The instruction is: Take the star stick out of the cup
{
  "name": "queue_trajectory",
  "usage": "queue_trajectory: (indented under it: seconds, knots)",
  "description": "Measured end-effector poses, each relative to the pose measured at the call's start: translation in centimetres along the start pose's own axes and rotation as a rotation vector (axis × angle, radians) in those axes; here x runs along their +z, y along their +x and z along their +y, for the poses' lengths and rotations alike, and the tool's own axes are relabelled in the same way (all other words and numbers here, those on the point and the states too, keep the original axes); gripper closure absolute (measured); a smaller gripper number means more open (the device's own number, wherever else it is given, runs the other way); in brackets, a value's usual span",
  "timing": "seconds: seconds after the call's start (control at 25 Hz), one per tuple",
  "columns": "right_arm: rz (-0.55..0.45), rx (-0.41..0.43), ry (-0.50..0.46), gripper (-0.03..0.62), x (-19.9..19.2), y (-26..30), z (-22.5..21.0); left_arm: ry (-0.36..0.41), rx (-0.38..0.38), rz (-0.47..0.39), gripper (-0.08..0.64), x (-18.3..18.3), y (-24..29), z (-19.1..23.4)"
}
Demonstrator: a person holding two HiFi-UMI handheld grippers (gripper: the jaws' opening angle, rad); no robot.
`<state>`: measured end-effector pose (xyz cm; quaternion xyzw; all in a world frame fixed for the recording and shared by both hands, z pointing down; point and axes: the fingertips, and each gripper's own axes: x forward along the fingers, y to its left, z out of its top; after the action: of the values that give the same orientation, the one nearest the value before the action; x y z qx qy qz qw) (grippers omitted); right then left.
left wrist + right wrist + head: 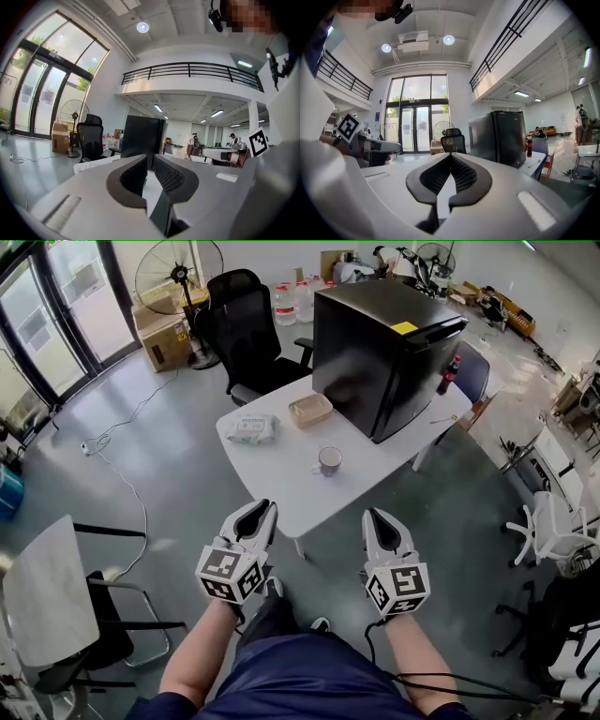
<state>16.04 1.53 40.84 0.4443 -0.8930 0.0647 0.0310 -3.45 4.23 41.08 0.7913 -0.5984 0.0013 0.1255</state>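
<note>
Left gripper (150, 159), its grey jaws slightly apart and empty, faces a black fridge (143, 136) on a white table (91, 165). A black office chair (91, 136) stands left of the fridge.

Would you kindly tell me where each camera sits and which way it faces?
Head view: on the person's head, looking steeply down at the white table with the cup; both forearms, lap, left tongs and right tongs show.
Left gripper view: rides the left tongs, looking level along slightly parted jaws at the black fridge.
Right gripper view: rides the right tongs, looking along closed jaws toward the glass doors.
Shared: both gripper views show the fridge, and each catches the other tongs.
</note>
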Motion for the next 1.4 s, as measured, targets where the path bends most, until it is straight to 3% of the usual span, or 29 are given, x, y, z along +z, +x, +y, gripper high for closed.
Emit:
queue_trajectory:
  seconds: [0.32,0.52,0.92,1.16,1.4]
  knots:
    - [0.033,-0.050,0.011,0.586,-0.3,5.3,-2.7,-0.003,-0.041,0.019,0.511,0.5,6.2,3.3]
    - [0.051,-0.086,-0.002,0.585,0.1,9.7,-3.7,0.016,-0.100,0.027,0.511,1.0,10.3,5.8]
    - [0.146,-0.149,-0.027,0.584,-1.8,17.8,-4.9,-0.020,-0.203,0.073,0.511,0.2,15.7,10.1]
    - [0.298,-0.088,-0.064,0.578,-6.1,22.6,-5.5,-0.048,-0.214,0.119,0.511,-1.3,17.1,12.0]
    - [0.481,0.033,-0.125,0.529,-12.2,26.6,-5.9,-0.086,-0.129,0.144,0.511,-2.6,17.3,14.2]
